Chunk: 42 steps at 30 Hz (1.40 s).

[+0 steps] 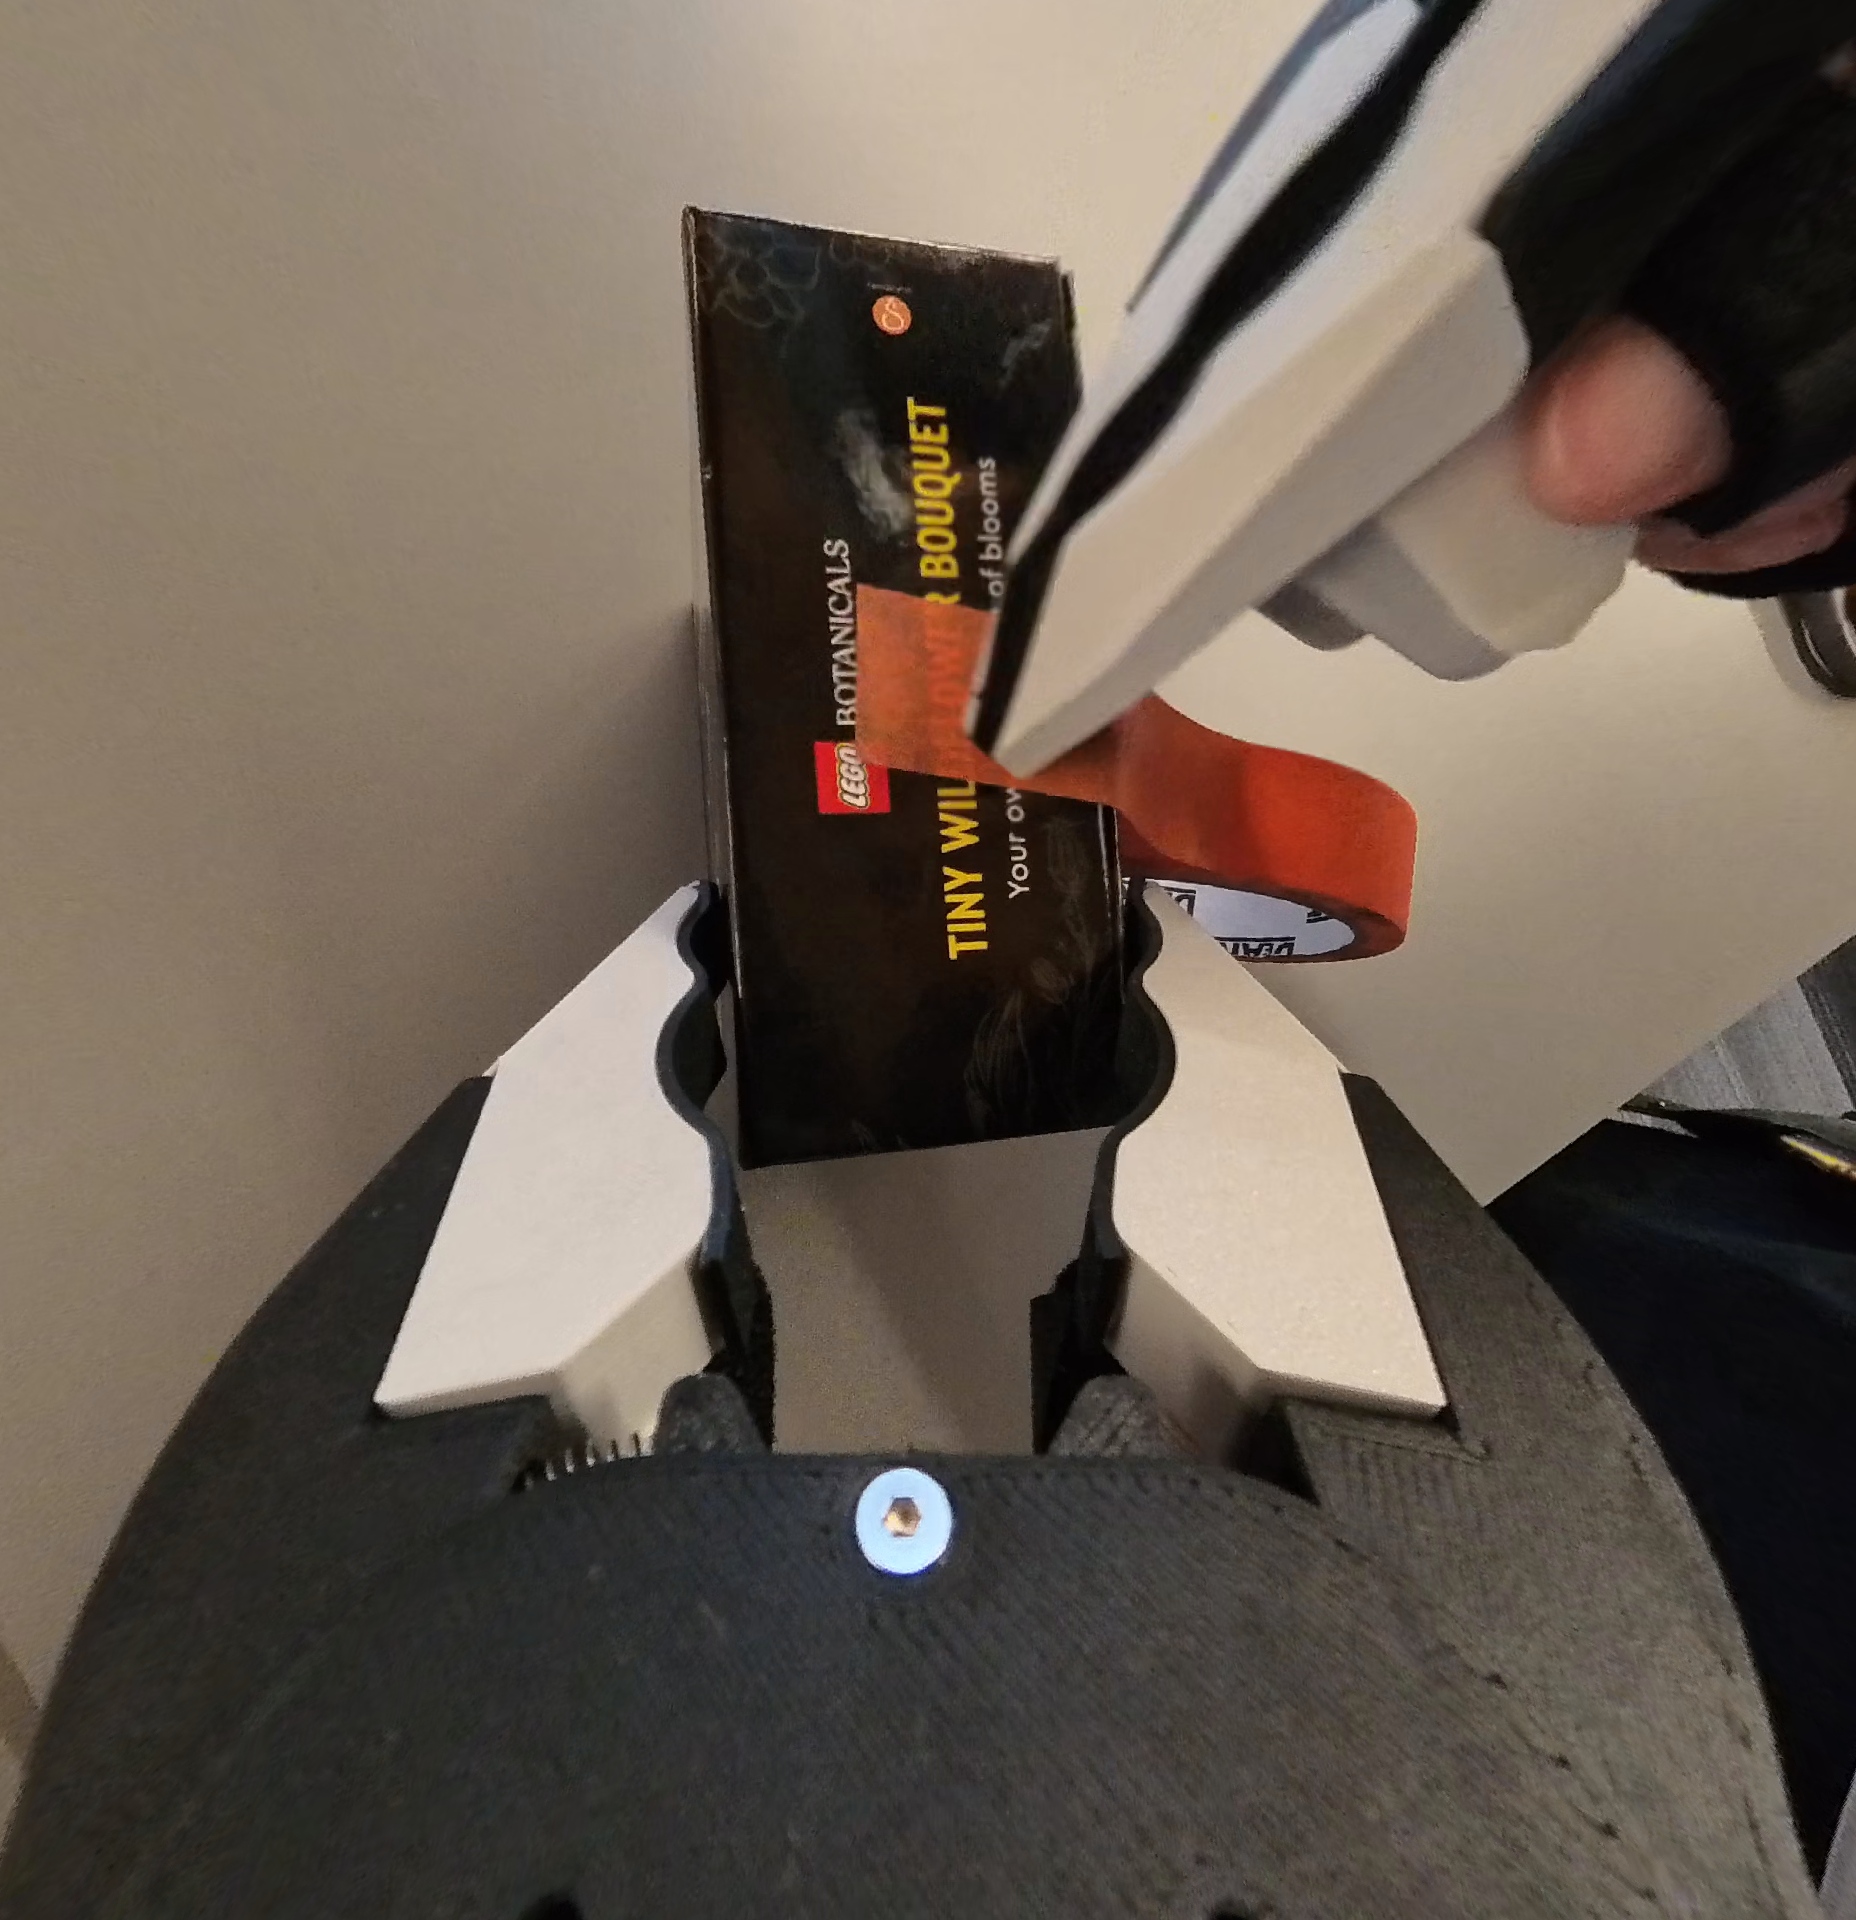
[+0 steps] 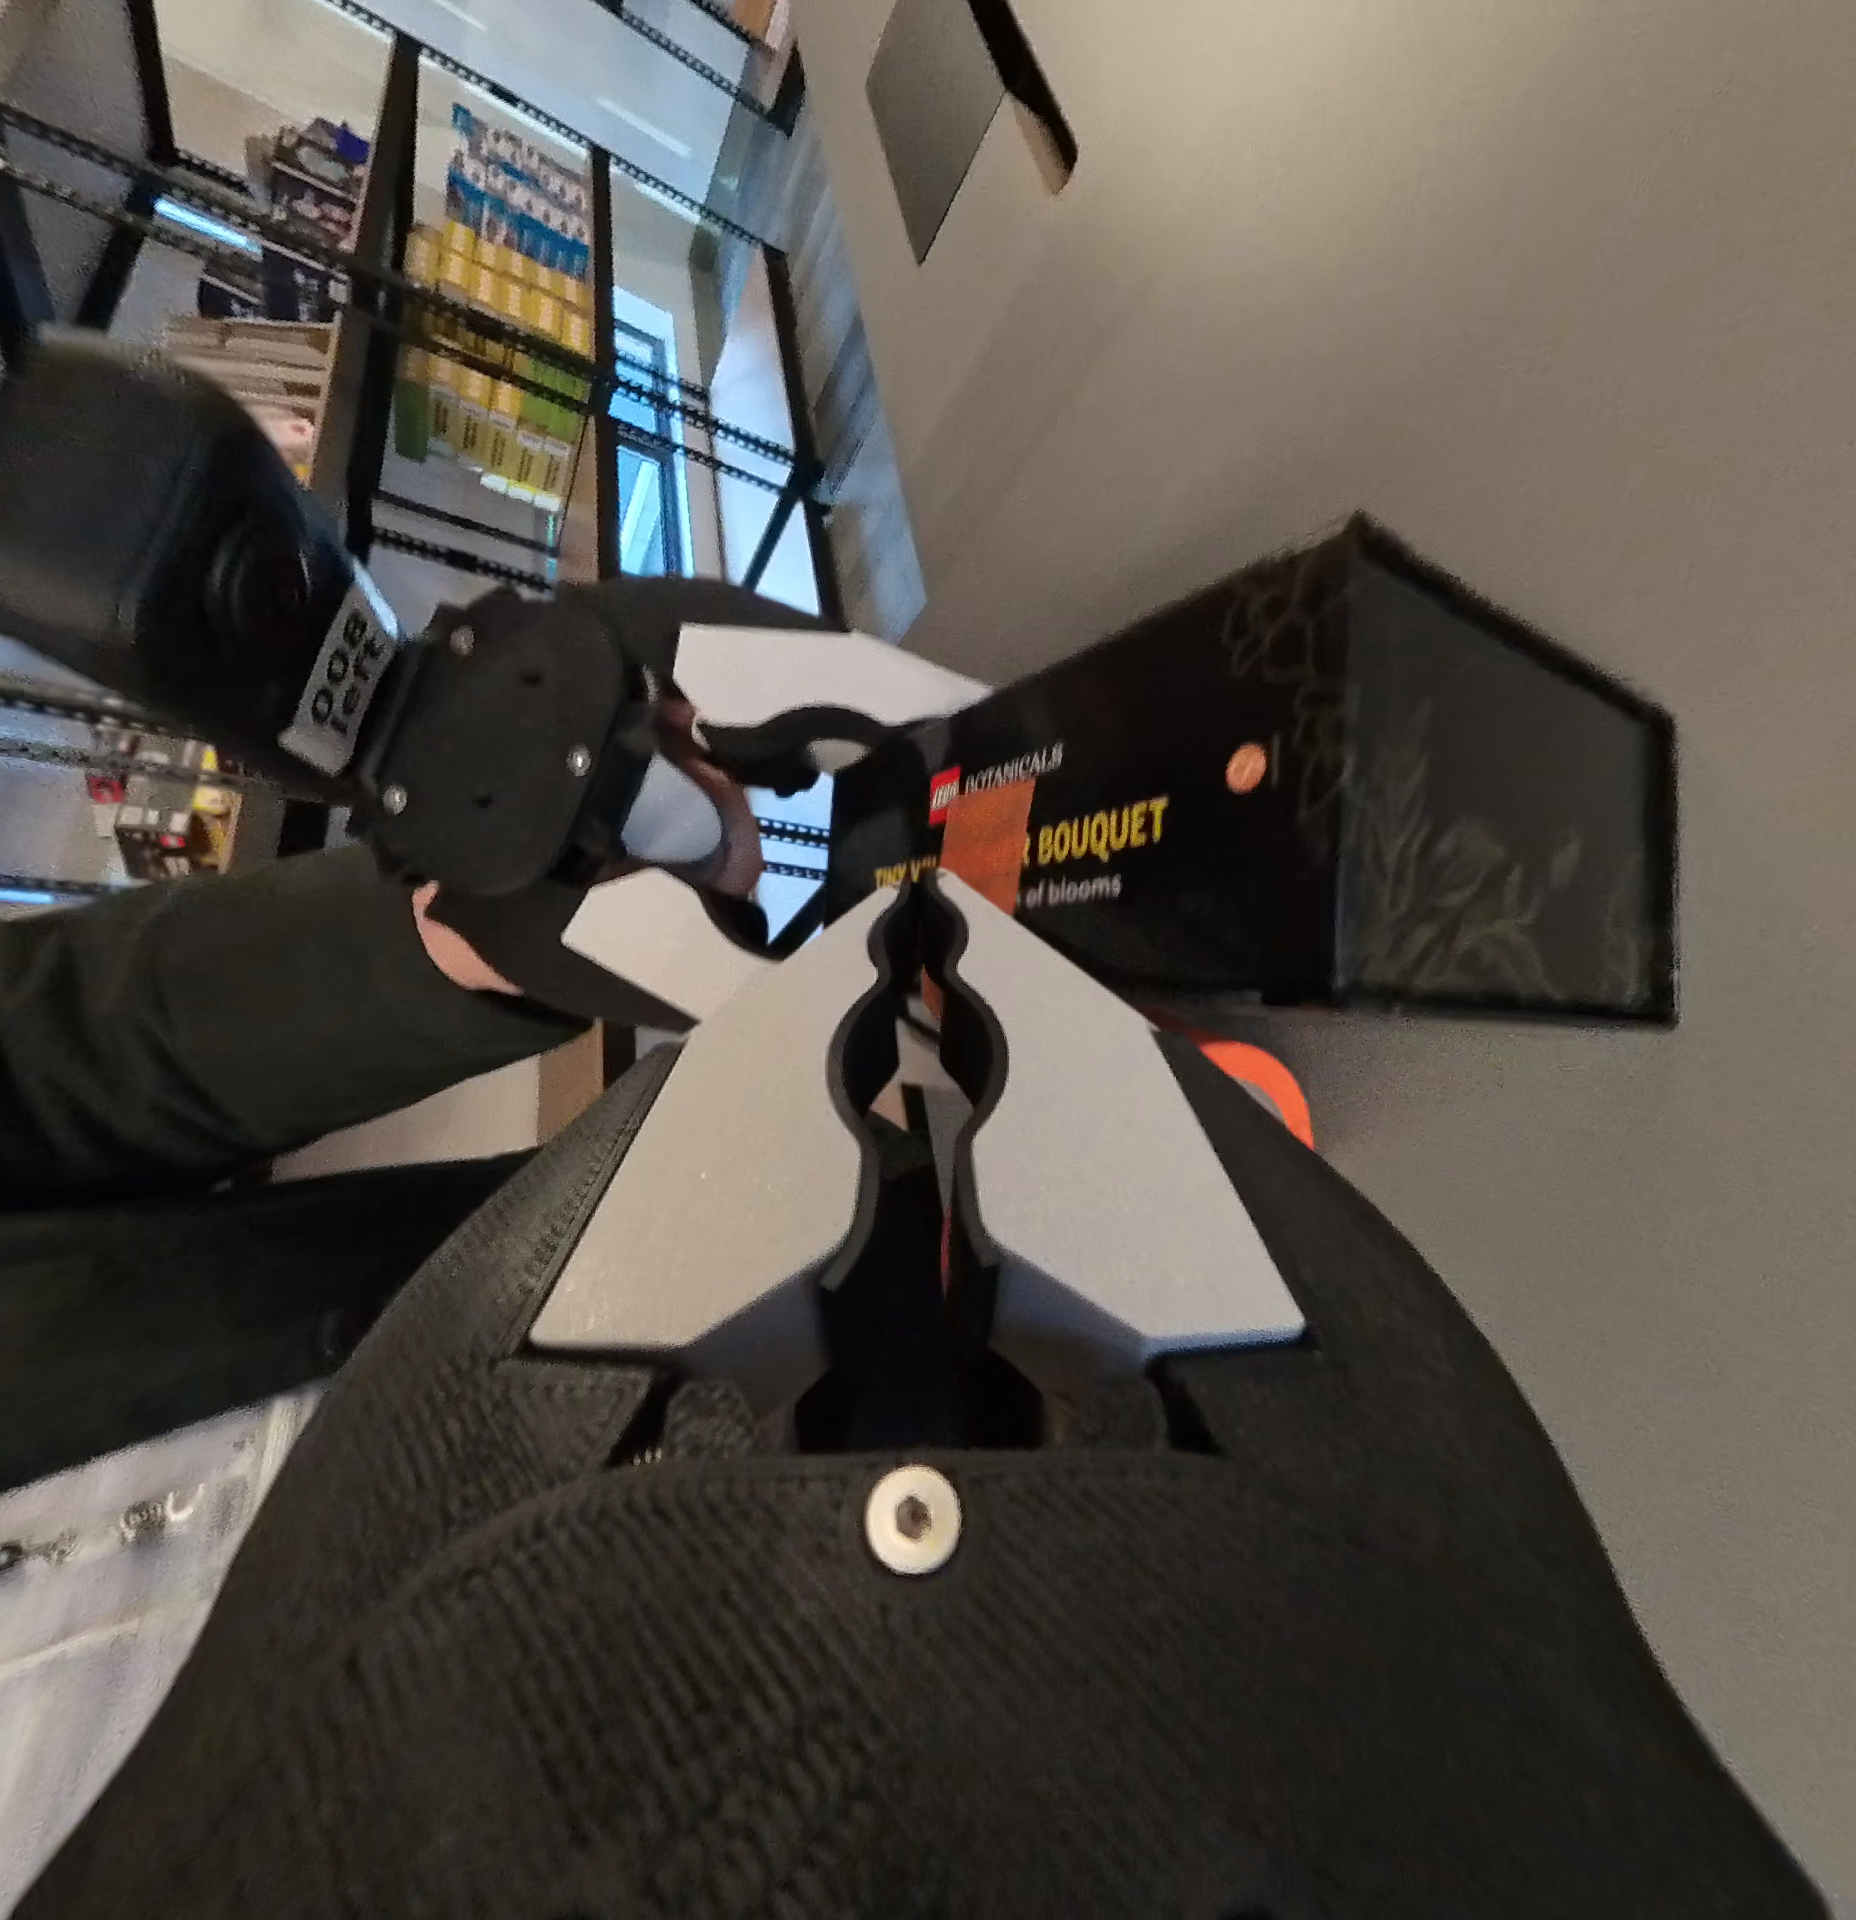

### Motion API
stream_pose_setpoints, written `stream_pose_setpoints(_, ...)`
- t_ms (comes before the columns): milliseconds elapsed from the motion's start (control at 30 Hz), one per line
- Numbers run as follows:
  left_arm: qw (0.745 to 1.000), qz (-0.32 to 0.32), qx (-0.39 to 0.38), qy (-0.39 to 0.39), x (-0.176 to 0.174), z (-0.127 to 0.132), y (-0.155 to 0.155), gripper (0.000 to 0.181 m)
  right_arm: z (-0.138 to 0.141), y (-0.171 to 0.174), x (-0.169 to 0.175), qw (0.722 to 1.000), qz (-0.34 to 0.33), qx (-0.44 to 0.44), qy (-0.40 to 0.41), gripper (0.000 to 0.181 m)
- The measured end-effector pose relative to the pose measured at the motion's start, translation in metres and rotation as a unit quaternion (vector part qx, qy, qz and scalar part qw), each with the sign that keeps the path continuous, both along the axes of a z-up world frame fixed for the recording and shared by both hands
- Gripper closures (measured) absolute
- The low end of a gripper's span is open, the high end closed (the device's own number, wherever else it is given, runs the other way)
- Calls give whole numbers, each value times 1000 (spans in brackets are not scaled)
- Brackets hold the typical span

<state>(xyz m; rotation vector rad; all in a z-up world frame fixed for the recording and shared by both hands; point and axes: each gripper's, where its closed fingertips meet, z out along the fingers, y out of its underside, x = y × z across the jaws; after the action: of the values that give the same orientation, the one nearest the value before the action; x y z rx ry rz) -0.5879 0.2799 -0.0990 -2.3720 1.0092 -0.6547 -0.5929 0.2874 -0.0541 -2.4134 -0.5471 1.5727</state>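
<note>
Trouble, if it comes, looks likeliest at the strip of orange tape [image 1: 919,675], which is drawn from the roll [image 1: 1288,842] and lies partly across the printed face of the black box [image 1: 882,582]. The right hand-held gripper [image 1: 991,743] is pinched shut on that strip, its tips close against the box face, while the left hand-held gripper [image 1: 919,951] is clamped on the lower end of the box from both sides. The box lies on the pale worktop [image 1: 332,520], with the roll just beside it on the right. To my eye the tape could crease or fold and stick to itself if the right grip twists. It could also go down crooked if the box shifts between the left fingers, which hold only its end. A hard pull might drag the light roll across the worktop, or lift the stuck part of the strip from the glossy card. As for writing, the box face carries a small red logo, white and yellow lettering and a small orange round mark. The inner core of the roll has dark print on white, and a grey tag on the left tool [image 2: 347,675] bears lettering too. I leave all of that unread. Shelves of coloured boxes [image 2: 488,343] stand behind, too blurred to make out.
</note>
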Motion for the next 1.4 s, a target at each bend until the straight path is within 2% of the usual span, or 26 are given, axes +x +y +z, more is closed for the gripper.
stream_pose_setpoints(133, 1000, -2, -1, 1, 0, 0, 0, 106, 1, 0, 21, 998, -45, 34, 1, 181)
stream_pose_setpoints(300, 1000, -3, -2, 3, 0, 0, 0, 106, 25, -8, 53, 985, -124, 85, 83, 181)
stream_pose_setpoints(467, 1000, 6, -28, -6, 0, -3, -2, 102, 9, -39, 92, 981, -157, 89, 63, 172)
stream_pose_setpoints(600, 998, 16, -57, -32, 0, -3, -5, 96, 10, -55, 114, 977, -174, 118, 44, 172)
stream_pose_setpoints(733, 998, 16, -38, -44, -2, 3, -4, 87, 13, -62, 120, 975, -181, 125, 37, 174)
stream_pose_setpoints(867, 998, 21, 3, -63, -14, 25, 1, 82, 13, -66, 134, 970, -197, 144, 4, 174)
stream_pose_setpoints(933, 997, 27, 36, -69, -28, 42, 3, 82, 22, -72, 157, 955, -220, 194, -34, 174)
stream_pose_setpoints(967, 995, 32, 54, -76, -37, 53, 4, 84, 32, -76, 175, 940, -238, 238, -63, 174)
stream_pose_setpoints(1000, 993, 36, 72, -87, -46, 64, 2, 88, 45, -82, 198, 915, -260, 290, -102, 174)
stream_pose_setpoints(1067, 987, 49, 100, -117, -64, 86, -6, 96, 74, -102, 252, 840, -316, 396, -195, 175)
stream_pose_setpoints(1100, 984, 53, 106, -135, -70, 95, -15, 109, 74, -118, 275, 820, -320, 408, -244, 175)
stream_pose_setpoints(1133, 980, 55, 111, -153, -75, 104, -26, 131, 58, -137, 293, 827, -306, 374, -289, 170)
stream_pose_setpoints(1167, 977, 62, 120, -168, -79, 113, -36, 145, 30, -158, 311, 845, -289, 308, -328, 162)
stream_pose_setpoints(1200, 973, 73, 132, -175, -81, 120, -45, 155, 3, -180, 330, 853, -284, 240, -365, 161)
stream_pose_setpoints(1267, 970, 101, 146, -164, -79, 125, -61, 160, -28, -206, 351, 858, -291, 180, -383, 159)
stream_pose_setpoints(1333, 972, 116, 160, -128, -70, 123, -78, 161, -48, -209, 371, 842, -309, 164, -411, 161)
stream_pose_setpoints(1400, 970, 142, 176, -92, -56, 121, -92, 162, -80, -213, 378, 856, -273, 123, -422, 155)
